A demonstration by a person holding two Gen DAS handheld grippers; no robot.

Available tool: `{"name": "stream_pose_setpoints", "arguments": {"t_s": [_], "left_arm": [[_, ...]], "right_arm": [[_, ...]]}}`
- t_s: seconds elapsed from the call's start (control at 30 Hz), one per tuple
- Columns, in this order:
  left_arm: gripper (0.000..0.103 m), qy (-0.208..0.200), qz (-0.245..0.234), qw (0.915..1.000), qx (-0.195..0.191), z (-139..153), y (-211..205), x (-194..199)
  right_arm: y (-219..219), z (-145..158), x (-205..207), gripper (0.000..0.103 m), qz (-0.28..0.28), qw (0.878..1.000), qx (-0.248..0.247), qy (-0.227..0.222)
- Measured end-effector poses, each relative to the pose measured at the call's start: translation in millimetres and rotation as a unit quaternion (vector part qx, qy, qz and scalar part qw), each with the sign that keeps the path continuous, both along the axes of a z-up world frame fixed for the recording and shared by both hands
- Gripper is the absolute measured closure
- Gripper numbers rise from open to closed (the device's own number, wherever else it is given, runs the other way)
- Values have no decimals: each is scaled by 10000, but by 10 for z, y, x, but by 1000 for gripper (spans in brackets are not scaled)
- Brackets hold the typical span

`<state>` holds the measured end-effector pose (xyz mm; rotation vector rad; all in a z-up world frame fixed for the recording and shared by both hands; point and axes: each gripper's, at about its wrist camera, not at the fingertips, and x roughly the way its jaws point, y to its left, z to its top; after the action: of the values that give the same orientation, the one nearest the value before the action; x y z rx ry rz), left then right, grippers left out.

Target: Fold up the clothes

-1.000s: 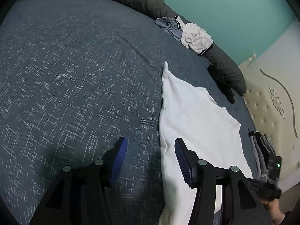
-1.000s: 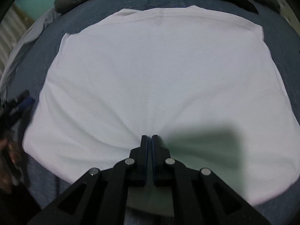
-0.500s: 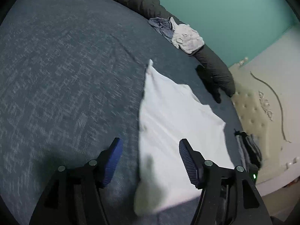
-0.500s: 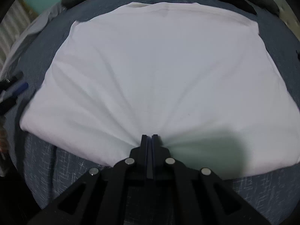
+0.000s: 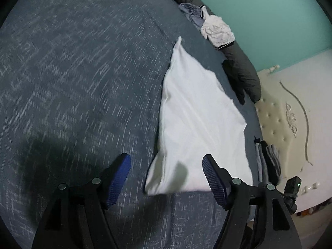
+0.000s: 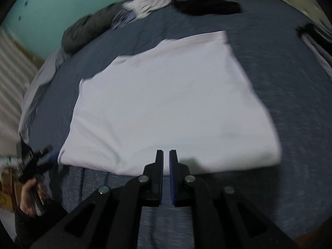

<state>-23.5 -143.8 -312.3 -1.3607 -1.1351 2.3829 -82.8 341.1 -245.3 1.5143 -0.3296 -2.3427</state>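
A white garment (image 5: pixel 197 114) lies flat on the dark blue bedspread (image 5: pixel 72 62), folded into a rough rectangle (image 6: pixel 166 103). My left gripper (image 5: pixel 166 156) hovers open over its near left corner, its blue pads wide apart and holding nothing. My right gripper (image 6: pixel 164 151) sits at the middle of the garment's near edge. Its fingers stand a narrow gap apart, and the cloth no longer bunches between them. In the right wrist view a hand (image 6: pixel 31 201) holds the left gripper (image 6: pixel 41 157) at the far left.
A pile of crumpled light clothes (image 5: pixel 217 29) rests on a dark rolled duvet (image 5: pixel 242 72) along the bed's far edge. A small stack of folded dark and grey items (image 5: pixel 267 159) lies near the cream tufted headboard (image 5: pixel 290 114). The wall behind is teal.
My right gripper has let go of the garment's edge and drawn back, so the gathered creases have flattened. The left gripper has shifted, and the garment's corner now lies between its open fingers.
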Motion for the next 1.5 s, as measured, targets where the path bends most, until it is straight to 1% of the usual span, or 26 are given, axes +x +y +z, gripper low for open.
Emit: {"name": "stream_pose_setpoints", "arguments": {"t_s": [0.17, 0.3, 0.37, 0.43, 0.47, 0.5, 0.53, 0.57, 0.6, 0.63, 0.7, 0.83, 0.9, 1.0, 1.07, 1.23, 1.3, 1.4, 1.5], "left_arm": [[29, -64, 1, 9999, -78, -27, 69, 55], [44, -113, -38, 9998, -138, -48, 119, 83], [49, -126, -69, 9998, -131, -57, 147, 90], [56, -132, -106, 9998, -117, -65, 181, 91], [63, -135, -124, 9997, -135, -69, 202, 87], [66, -145, -122, 9997, -126, -78, 211, 79], [66, -156, -119, 9997, -116, -87, 221, 72], [70, -166, -61, 9998, -50, -97, 207, 70], [78, -177, -3, 9998, 15, -108, 193, 67], [82, -167, 23, 9998, 41, -103, 190, 60], [88, -104, 3, 9999, -36, -46, 215, 33], [91, 56, -34, 9998, -197, 120, 283, -52], [91, 156, -93, 9995, -255, 250, 334, -117], [92, 302, -191, 9989, -304, 435, 428, -201], [92, 411, -262, 9985, -267, 576, 545, -304], [92, 747, -613, 9945, -412, 969, 984, -627], [92, 841, -792, 9925, -403, 1119, 1257, -813], [92, 1026, -1240, 9859, -463, 1362, 1847, -1107], [92, 1093, -1939, 9733, -562, 1422, 2675, -1292]], "right_arm": [[307, 22, 30, 98, -266, 9996, -28, -13], [505, 28, 59, 98, -396, 9992, -94, 16], [604, 31, 74, 98, -461, 9989, -127, 30], [703, 34, 88, 98, -525, 9985, -160, 45], [752, 36, 95, 98, -558, 9983, -177, 52], [802, 37, 103, 98, -590, 9981, -194, 59], [833, 40, 109, 98, -607, 9979, -211, 62], [853, 42, 114, 98, -612, 9978, -228, 62], [871, 43, 115, 98, -615, 9978, -243, 68], [887, 45, 116, 98, -620, 9977, -255, 76], [925, 45, 117, 98, -646, 9975, -286, 85], [1005, 38, 113, 98, -704, 9968, -349, 115], [1062, 25, 104, 98, -740, 9963, -417, 110], [1164, 17, 108, 97, -801, 9950, -585, 86], [1231, 11, 112, 97, -842, 9940, -697, 70], [1399, 24, 118, 97, -931, 9920, -844, 85], [1463, 42, 133, 97, -933, 9918, -871, 107], [1579, 53, 145, 97, -937, 9916, -878, 127], [1726, 59, 177, 94, -1027, 9901, -945, 129]]}}
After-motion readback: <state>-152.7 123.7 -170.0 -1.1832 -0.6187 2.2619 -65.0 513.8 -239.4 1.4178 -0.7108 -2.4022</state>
